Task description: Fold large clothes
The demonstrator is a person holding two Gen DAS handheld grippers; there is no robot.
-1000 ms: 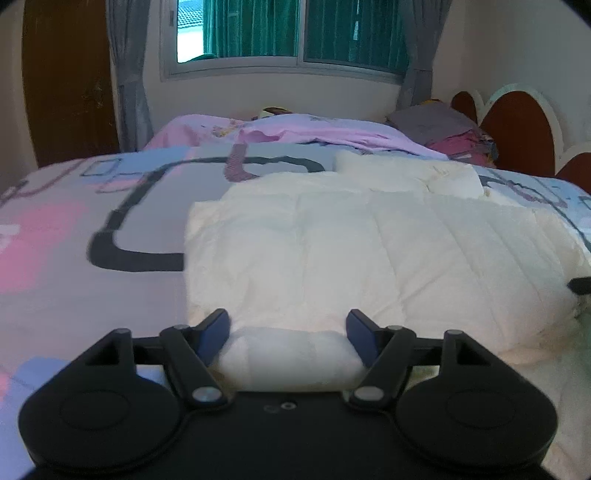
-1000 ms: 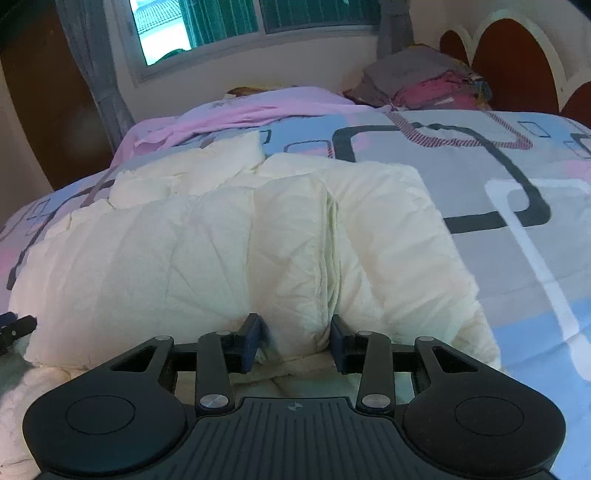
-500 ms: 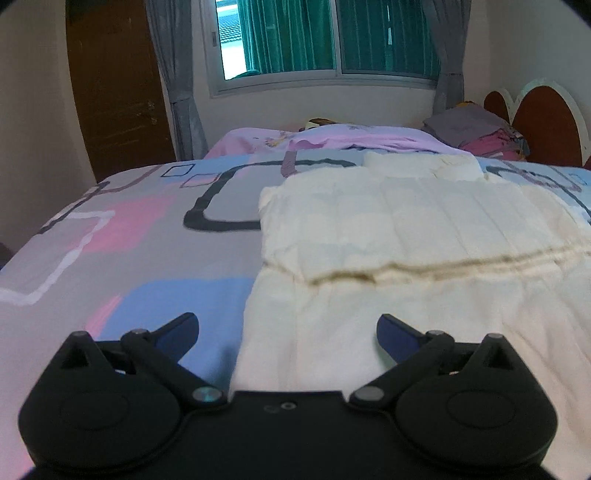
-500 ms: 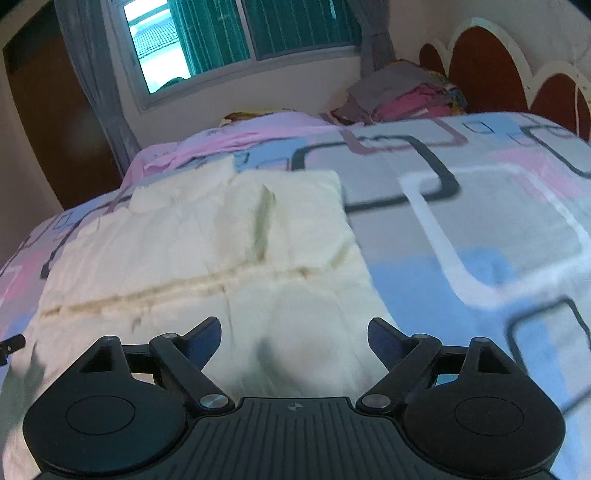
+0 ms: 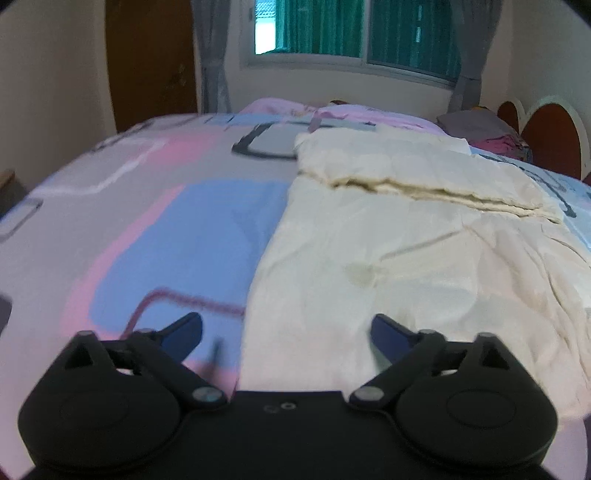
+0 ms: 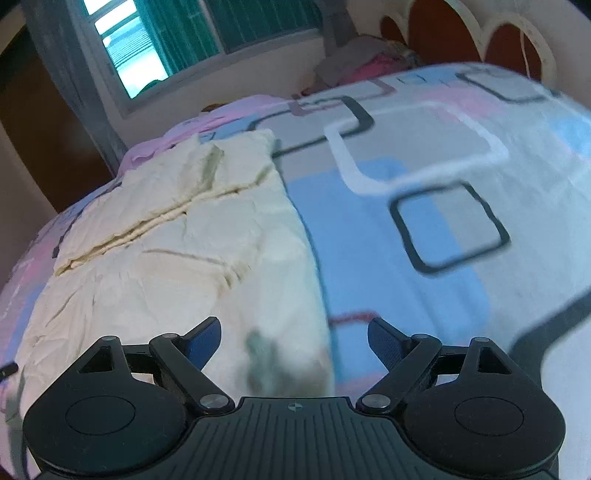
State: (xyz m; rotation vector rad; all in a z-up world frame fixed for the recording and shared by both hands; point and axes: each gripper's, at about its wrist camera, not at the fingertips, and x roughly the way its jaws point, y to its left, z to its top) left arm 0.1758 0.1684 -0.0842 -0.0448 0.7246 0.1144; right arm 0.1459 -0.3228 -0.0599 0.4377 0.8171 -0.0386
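A large cream garment (image 5: 406, 236) lies spread on the patterned bed, its far part folded back over itself in a thick layered edge (image 5: 436, 192). It also shows in the right wrist view (image 6: 177, 251). My left gripper (image 5: 286, 332) is open and empty above the garment's near left edge. My right gripper (image 6: 294, 338) is open and empty above the garment's near right edge. Neither gripper touches the cloth.
The bedspread (image 5: 155, 221) has pink, blue and grey blocks. A pink blanket (image 5: 362, 114) and a stack of folded clothes (image 5: 491, 133) lie at the far side by the headboard (image 5: 546, 144). A window (image 5: 351, 29) and a brown door (image 5: 151, 59) are behind.
Both grippers let go of the cream fold they held a second ago, opened wide and drew back toward the near edge. The folded part now lies flat on the garment.
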